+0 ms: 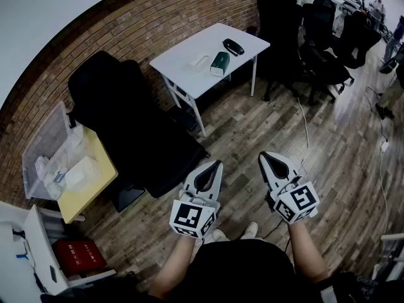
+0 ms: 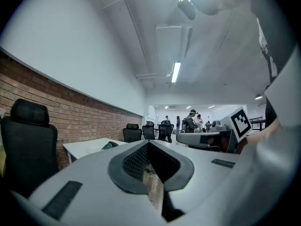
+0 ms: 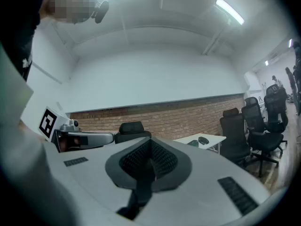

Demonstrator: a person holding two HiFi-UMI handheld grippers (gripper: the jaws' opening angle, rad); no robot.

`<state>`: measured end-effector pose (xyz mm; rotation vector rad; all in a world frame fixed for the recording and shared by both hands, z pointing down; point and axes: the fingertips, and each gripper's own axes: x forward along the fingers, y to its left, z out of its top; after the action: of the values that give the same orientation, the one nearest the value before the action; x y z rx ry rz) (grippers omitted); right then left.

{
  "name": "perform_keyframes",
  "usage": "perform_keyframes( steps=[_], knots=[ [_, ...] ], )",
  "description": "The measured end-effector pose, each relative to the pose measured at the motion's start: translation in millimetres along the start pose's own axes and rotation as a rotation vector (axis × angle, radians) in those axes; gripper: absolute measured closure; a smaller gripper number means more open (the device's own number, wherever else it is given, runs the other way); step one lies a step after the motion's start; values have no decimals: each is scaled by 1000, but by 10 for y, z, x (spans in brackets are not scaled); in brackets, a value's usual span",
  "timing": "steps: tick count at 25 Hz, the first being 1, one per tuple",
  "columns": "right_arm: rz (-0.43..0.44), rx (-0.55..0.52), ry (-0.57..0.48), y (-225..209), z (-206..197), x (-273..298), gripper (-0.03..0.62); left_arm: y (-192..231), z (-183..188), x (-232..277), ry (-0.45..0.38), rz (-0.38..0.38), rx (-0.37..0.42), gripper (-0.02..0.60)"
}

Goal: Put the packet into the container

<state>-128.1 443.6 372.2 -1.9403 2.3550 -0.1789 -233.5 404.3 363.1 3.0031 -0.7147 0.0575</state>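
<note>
A green packet (image 1: 219, 62) stands on the white table (image 1: 189, 74) at the far side of the room, next to a pale clear item (image 1: 197, 63) and a black object (image 1: 233, 46). A clear plastic container (image 1: 47, 150) sits on a yellow table (image 1: 95, 182) at the left. My left gripper (image 1: 210, 170) and right gripper (image 1: 271, 161) hang side by side over the wooden floor, well short of both tables. Both have their jaws together with nothing between them. The left gripper (image 2: 153, 173) and right gripper (image 3: 148, 166) point toward the brick wall, where the green packet (image 3: 193, 143) shows small.
A large black office chair (image 1: 126, 118) stands between me and the two tables. Several more black chairs (image 1: 309, 36) crowd the right back. A red box (image 1: 79, 256) lies on the floor at lower left. A cable (image 1: 306, 125) runs across the floor. People stand far off.
</note>
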Motion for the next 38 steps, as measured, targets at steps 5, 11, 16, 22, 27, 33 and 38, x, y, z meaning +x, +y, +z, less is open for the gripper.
perform_keyframes(
  steps=[5, 11, 16, 22, 27, 33, 38],
  knots=[
    [-4, -6, 2, 11, -17, 5, 589, 30, -1, 3, -2, 1, -12, 584],
    [-3, 1, -4, 34, -9, -27, 589, 23, -55, 0, 15, -5, -19, 584],
    [0, 6, 0, 17, -40, -63, 589, -5, -57, 20, 10, 2, -33, 584],
    [7, 9, 7, -58, -42, -94, 589, -59, -47, 82, 14, 6, -31, 584],
    [21, 12, 11, -144, -93, -118, 589, -146, -119, 163, 30, 9, -19, 584],
    [42, 16, 18, -336, -117, -128, 589, -218, -165, 340, 44, 33, -18, 584],
    [55, 12, 21, -560, -118, -183, 589, -313, -178, 510, 45, 49, -7, 584]
  ],
)
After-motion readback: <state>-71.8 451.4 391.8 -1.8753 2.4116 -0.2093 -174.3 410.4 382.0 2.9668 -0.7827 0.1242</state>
